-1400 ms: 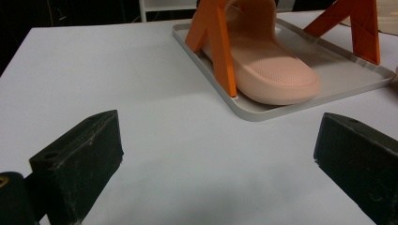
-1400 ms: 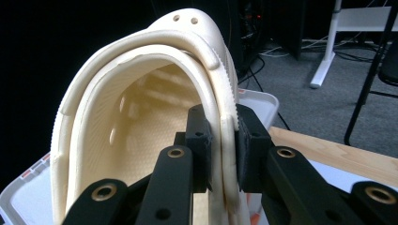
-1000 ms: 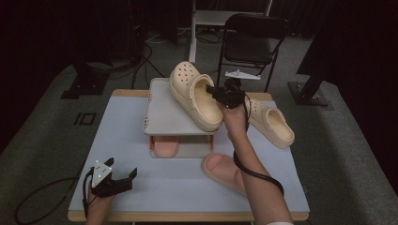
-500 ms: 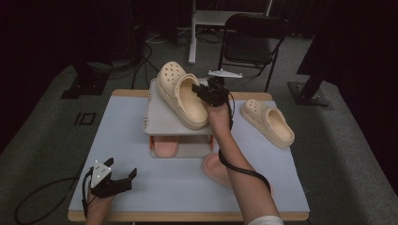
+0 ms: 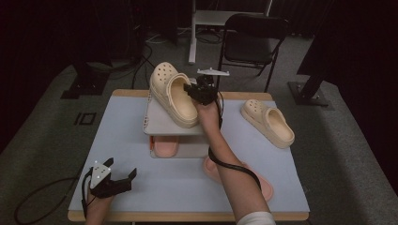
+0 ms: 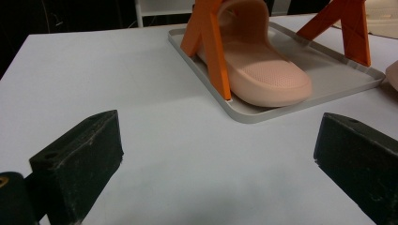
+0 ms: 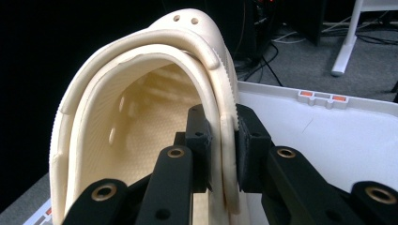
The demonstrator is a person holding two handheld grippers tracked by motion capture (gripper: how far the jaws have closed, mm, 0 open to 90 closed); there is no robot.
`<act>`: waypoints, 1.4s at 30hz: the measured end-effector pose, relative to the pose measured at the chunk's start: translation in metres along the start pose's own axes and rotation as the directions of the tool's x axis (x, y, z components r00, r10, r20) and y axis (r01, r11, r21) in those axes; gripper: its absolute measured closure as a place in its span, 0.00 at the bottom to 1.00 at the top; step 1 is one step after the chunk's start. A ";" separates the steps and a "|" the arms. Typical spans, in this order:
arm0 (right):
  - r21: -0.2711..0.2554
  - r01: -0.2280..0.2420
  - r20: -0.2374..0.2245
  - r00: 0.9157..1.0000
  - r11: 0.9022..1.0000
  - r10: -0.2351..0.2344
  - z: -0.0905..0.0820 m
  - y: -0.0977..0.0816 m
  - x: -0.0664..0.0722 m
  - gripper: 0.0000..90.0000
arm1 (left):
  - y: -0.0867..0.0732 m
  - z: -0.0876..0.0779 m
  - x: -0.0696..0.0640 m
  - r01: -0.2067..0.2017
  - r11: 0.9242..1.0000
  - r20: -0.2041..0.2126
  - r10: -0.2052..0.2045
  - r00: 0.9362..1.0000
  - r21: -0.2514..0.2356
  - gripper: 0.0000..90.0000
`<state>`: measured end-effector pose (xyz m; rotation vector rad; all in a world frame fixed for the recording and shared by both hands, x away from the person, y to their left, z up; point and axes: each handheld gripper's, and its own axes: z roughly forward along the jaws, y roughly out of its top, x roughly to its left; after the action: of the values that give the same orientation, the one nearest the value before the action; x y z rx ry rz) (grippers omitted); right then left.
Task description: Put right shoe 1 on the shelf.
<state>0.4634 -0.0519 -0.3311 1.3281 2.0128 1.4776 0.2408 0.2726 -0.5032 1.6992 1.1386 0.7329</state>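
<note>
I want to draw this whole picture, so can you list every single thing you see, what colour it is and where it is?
Cream clog: one, cream, on the rack's top shelf, its side wall pinched by the right gripper.
Second cream clog: one, cream, on the table, right side.
Pink slipper: one, pink, on the rack's bottom tray.
Second pink slipper: one, pink, on the table, partly under the right forearm.
Rack: one, grey shelves with orange legs, table middle.
Table: one, pale blue-grey top.
Chair: one, black, behind the table.
Right gripper: one, black, jaws closed on the clog.
Left gripper: one, black, jaws apart, near table's front left corner.
</note>
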 end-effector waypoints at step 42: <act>0.013 0.127 -0.013 0.992 0.992 -0.126 -0.062 -0.014 -0.018 0.83 | -0.001 0.003 -0.005 0.004 1.000 0.004 -0.004 1.000 0.010 0.02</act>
<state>0.4224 -0.1030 -0.3221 1.1758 2.0769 1.4206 0.2414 0.2670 -0.5054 1.7057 1.1440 0.7225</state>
